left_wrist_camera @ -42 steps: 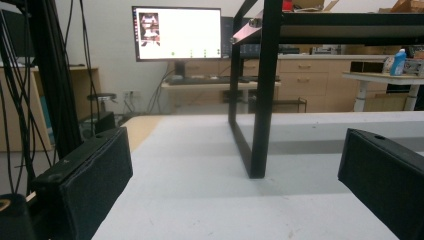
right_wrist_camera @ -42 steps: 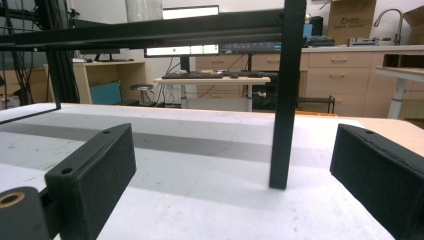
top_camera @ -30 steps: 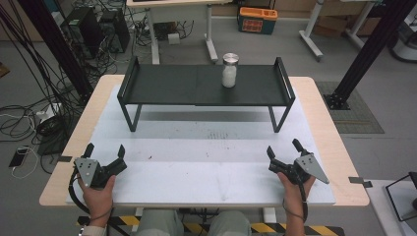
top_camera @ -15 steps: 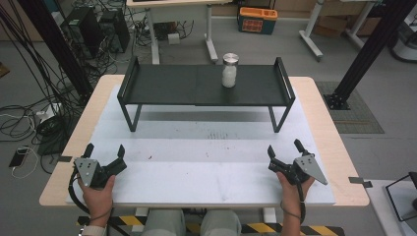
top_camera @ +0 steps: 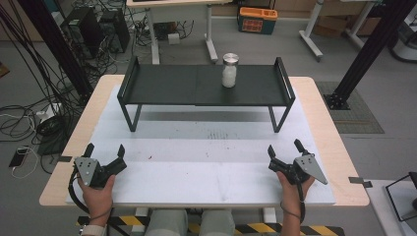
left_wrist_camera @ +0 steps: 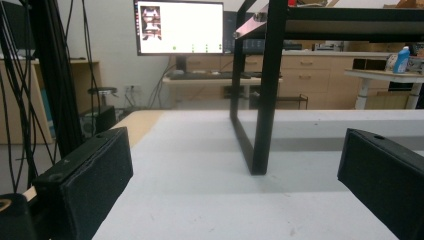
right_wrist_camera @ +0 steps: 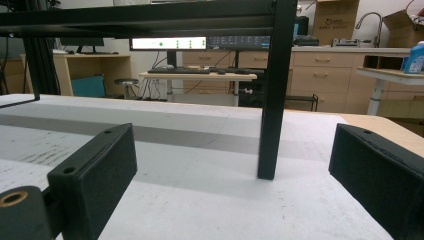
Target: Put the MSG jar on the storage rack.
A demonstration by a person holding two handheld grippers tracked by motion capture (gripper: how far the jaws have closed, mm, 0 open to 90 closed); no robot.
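Note:
A black metal rack (top_camera: 177, 86) stands across the far half of the table. On its top, right of centre, a small jar (top_camera: 229, 70) with a silver lid and white contents stands upright. My left gripper (top_camera: 105, 147) rests at the near left of the white mat (top_camera: 206, 162), open, with nothing between its jaws. My right gripper (top_camera: 283, 145) rests at the near right, also open and empty. In the left gripper view, the left gripper (left_wrist_camera: 235, 185) faces a rack leg (left_wrist_camera: 265, 100). In the right gripper view, the right gripper (right_wrist_camera: 232, 180) faces another leg (right_wrist_camera: 272, 100).
The wooden table edge (top_camera: 324, 118) frames the mat on both sides. Cables (top_camera: 29, 118) and a phone (top_camera: 18, 158) lie on the floor at the left. A black post (top_camera: 364, 54) stands at the right, and an orange bin (top_camera: 259, 18) sits behind.

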